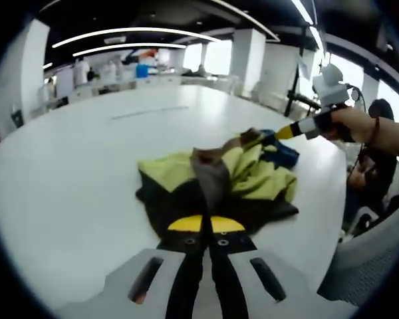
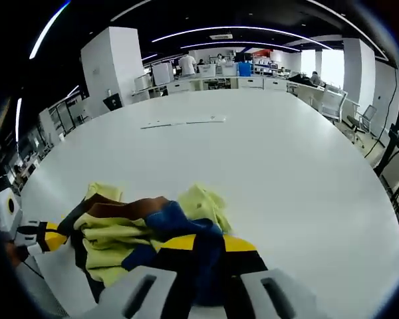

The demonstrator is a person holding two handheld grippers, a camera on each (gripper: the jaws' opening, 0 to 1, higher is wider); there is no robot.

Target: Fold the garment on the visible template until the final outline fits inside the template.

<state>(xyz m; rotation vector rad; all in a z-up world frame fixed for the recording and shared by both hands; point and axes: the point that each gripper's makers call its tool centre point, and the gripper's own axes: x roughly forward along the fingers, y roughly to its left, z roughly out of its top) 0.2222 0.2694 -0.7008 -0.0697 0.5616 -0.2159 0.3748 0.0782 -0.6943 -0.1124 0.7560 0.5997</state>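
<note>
White tabletop [image 1: 66, 199] spreads across an open office with desks and ceiling strip lights far behind, and my two claws meet the garment [image 1: 219, 183] near its middle. My left gripper [image 1: 206, 229] has its yellow-tipped jaws together, pinched on the dark near edge of the cloth; from there the crumpled heap of yellow-green, brown, black and blue fabric runs away toward the right gripper [image 1: 269, 137], which comes in from the right in a hand [image 1: 362, 126] and bites the far blue corner. In the right gripper view, my right gripper [image 2: 206, 249] is clamped on a blue fold, jaws closed through the cloth, and the garment [image 2: 139, 229] bunches out to the left, where the left gripper [image 2: 43, 238] touches its dark edge. The heap's long axis lies roughly along the line between the two claws, though it is too rumpled for me to tell collar from hem. I cannot make out a template outline.
</note>
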